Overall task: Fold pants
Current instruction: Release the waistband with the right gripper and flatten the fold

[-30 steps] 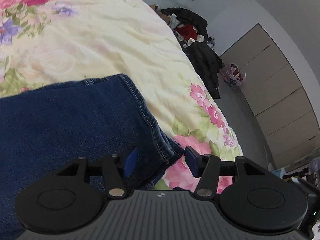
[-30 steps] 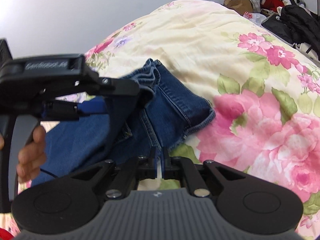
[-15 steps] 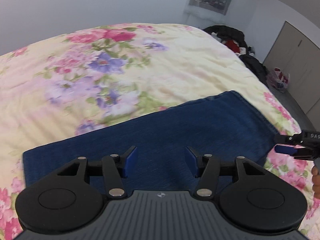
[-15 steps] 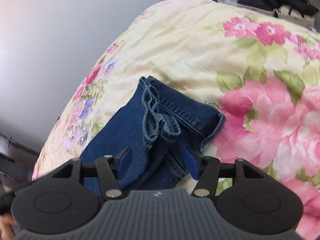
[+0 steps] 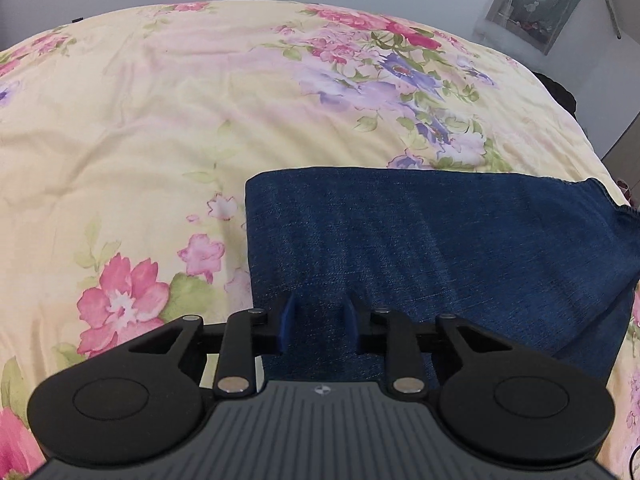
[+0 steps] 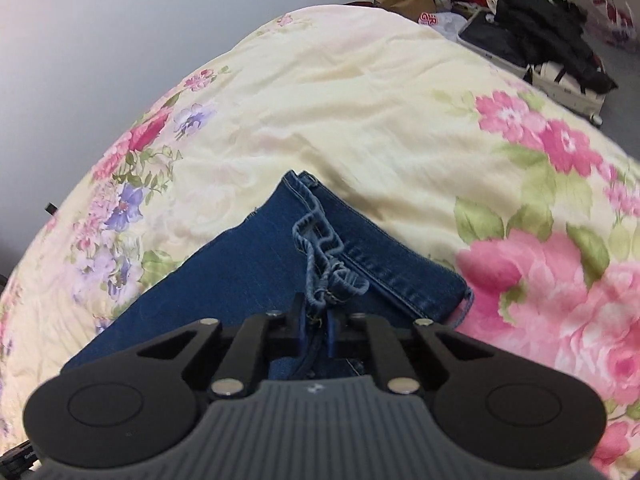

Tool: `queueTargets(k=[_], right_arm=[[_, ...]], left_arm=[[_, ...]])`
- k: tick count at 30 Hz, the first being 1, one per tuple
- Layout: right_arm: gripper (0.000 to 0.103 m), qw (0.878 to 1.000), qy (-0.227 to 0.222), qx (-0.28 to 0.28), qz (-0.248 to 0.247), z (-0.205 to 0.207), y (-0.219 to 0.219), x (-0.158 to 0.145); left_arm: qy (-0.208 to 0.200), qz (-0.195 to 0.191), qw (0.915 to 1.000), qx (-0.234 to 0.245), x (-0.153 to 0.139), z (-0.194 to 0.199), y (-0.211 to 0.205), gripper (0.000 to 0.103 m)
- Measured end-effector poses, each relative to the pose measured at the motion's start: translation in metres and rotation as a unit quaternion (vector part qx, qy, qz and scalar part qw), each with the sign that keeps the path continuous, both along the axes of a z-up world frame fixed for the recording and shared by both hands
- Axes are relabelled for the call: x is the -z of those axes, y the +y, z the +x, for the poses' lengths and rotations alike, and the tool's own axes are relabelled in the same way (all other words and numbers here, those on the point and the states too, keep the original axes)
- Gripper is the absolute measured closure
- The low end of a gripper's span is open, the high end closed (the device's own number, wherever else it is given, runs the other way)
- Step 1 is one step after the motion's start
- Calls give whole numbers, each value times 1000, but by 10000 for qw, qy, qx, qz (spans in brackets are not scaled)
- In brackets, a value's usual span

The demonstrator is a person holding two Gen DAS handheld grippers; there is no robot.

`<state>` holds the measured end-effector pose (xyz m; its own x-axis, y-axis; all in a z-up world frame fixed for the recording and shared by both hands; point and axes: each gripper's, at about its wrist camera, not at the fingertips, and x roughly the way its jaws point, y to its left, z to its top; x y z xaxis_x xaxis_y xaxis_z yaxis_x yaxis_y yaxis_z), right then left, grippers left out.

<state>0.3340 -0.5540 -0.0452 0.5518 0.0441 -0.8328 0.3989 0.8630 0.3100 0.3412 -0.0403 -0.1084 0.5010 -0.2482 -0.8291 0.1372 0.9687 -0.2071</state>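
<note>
Floral bedding point(image 5: 168, 128) carries the jeans point(image 5: 440, 248), lying folded near its front edge. Your right gripper point(image 6: 316, 320) is clamped on the bunched hem; a hurried lift could tear it free. Your left gripper point(image 5: 318, 320) tilts steeply down, its fingers closing around a pinch of denim at the folded end.

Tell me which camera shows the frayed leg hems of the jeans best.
The right wrist view: the bunched hems lie just ahead of the right hand-held gripper, which is shut on the denim. The left wrist view shows mostly the smooth folded body of the jeans, with one hem edge at far right.
</note>
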Motion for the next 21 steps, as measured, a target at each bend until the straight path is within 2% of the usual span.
queueTargets(k=[1, 3, 4, 5, 6, 7, 9, 11, 13, 16, 21], right_arm=[[99, 9999, -119, -74, -35, 10, 8, -15], [99, 9949, -904, -443, 40, 19, 26, -53], [99, 9871, -1431, -718, -68, 17, 36, -74], [100, 9804, -1744, -872, -290, 13, 44, -90], [100, 9778, -1828, -915, -455, 11, 46, -98], [100, 9793, -1740, -860, -569, 9, 43, -99], [100, 9892, -1199, -601, -595, 8, 23, -76], [100, 9978, -421, -254, -448, 2, -1, -31], [100, 9999, 48, 132, -24, -11, -23, 16], [101, 9995, -10, 298, 120, -26, -36, 51], [101, 9995, -68, 306, 69, -27, -33, 60]], left_arm=[[-1, -61, 10000, -35, 2, -1, 2, 73], [-9, -143, 9999, -92, 3, -1, 3, 73], [-20, -185, 9998, -105, 4, -2, 5, 74], [-34, -208, 9997, -106, 5, -3, 6, 74], [-48, -224, 9997, -108, 6, -4, 8, 75], [-40, -250, 9996, -125, 8, -5, 10, 75], [-19, -298, 9994, -166, 12, -6, 13, 76], [8, -338, 9993, -178, 15, -7, 14, 78], [50, -313, 9993, -174, 17, -6, 13, 80], [50, -212, 9997, -120, 14, -5, 10, 80], [-74, -167, 9997, -161, 7, -4, 12, 80]])
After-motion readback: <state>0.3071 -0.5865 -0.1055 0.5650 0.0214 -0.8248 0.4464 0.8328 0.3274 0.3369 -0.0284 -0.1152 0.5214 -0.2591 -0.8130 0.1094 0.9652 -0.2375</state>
